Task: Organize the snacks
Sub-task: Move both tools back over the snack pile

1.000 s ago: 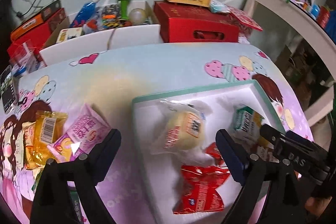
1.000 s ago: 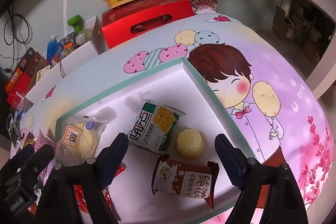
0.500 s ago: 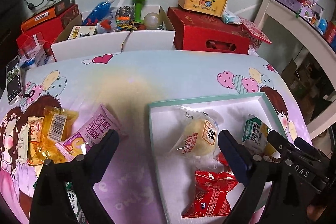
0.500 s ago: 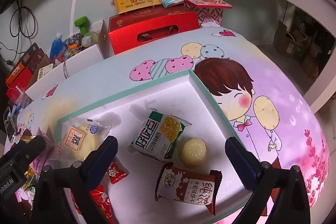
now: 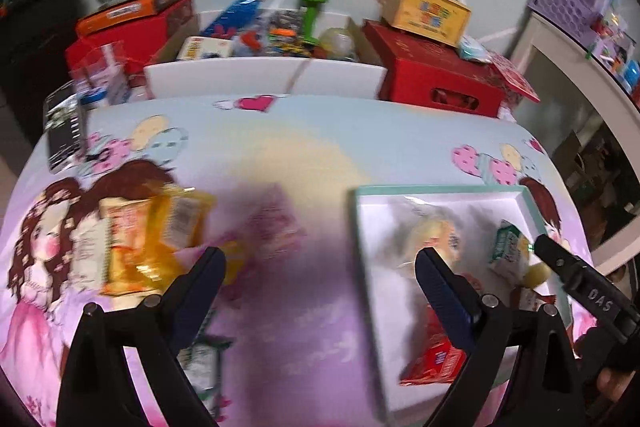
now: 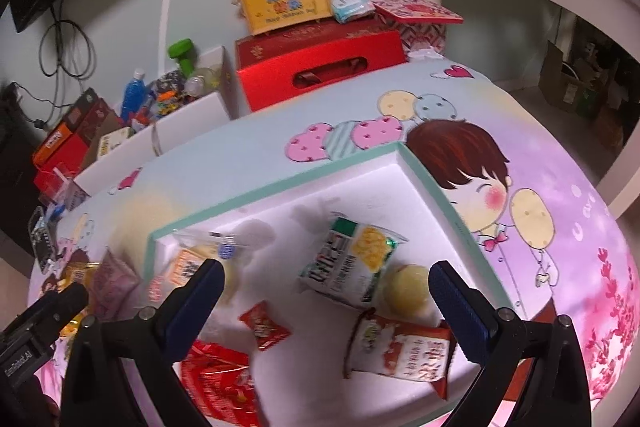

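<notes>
Taking the white tray with the teal rim (image 5: 436, 189) as landmark, the loose snacks lie to the left of it on the cartoon tablecloth (image 5: 320, 147). Farthest left is the yellow-orange packet (image 5: 150, 243), partly over a pale packet whose print is too blurred to read. Next, between this packet and the tray, lies the pink packet (image 5: 264, 231). Its long axis seems to run diagonally, from the near left to the far right, but the blur makes this uncertain.

The left gripper (image 5: 320, 263) hangs over the cloth just left of the tray, with its two fingers wide apart and nothing between them. The pink packet lies a little ahead of its left finger (image 5: 200, 283), so this gripper is clearly the nearer one to the loose snacks.

Inside the tray there are a round bun in clear wrap (image 6: 200, 263), a green-and-white packet (image 6: 352, 267), a small pale round snack (image 6: 408, 287), a brown-and-white packet (image 6: 400, 351) and red packets (image 6: 224, 379).

The right gripper (image 6: 326, 287) is over the tray, its fingers also spread and empty, with the green-and-white packet between them in the picture. It is well apart from the pink packet, so the next pick probably belongs to the left side.
</notes>
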